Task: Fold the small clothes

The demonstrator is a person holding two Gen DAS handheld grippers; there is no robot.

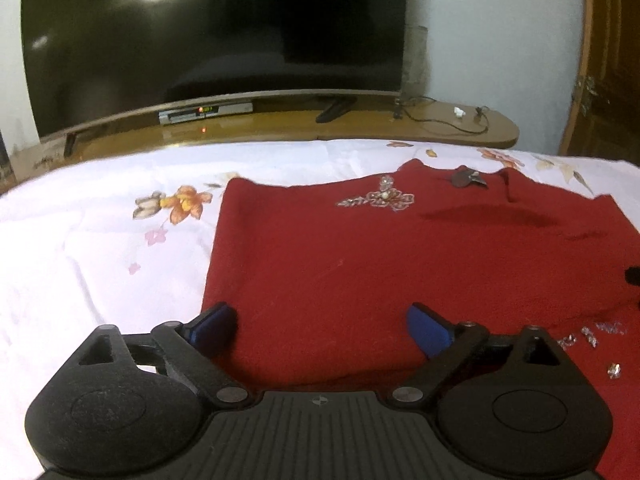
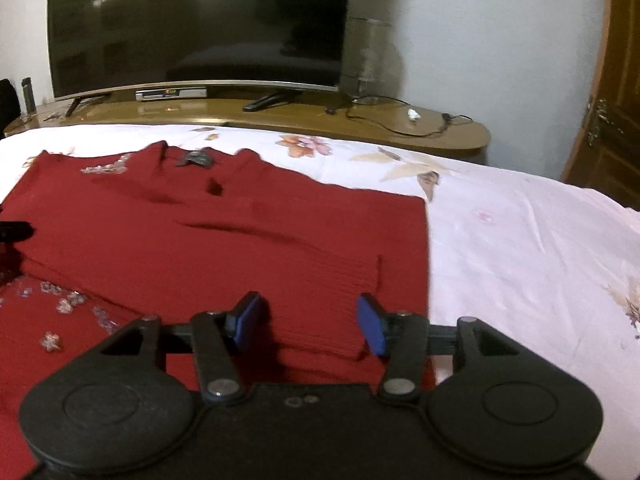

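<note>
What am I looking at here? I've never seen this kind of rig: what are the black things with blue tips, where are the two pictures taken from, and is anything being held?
There is no robot arm: a person holds a two-finger gripper in each hand, and a fisheye camera on each looks forward along its fingers. One picture comes from the left gripper, the other from the right gripper. The black parts are the gripper bodies; the blue tips are the finger pads.

Both hang over a red garment with beaded decoration, spread on a white flowered bedsheet. Behind it, a television stands on a wooden shelf.

Both grippers are open, the left wider. The pads press on nothing, so nothing is held.
</note>
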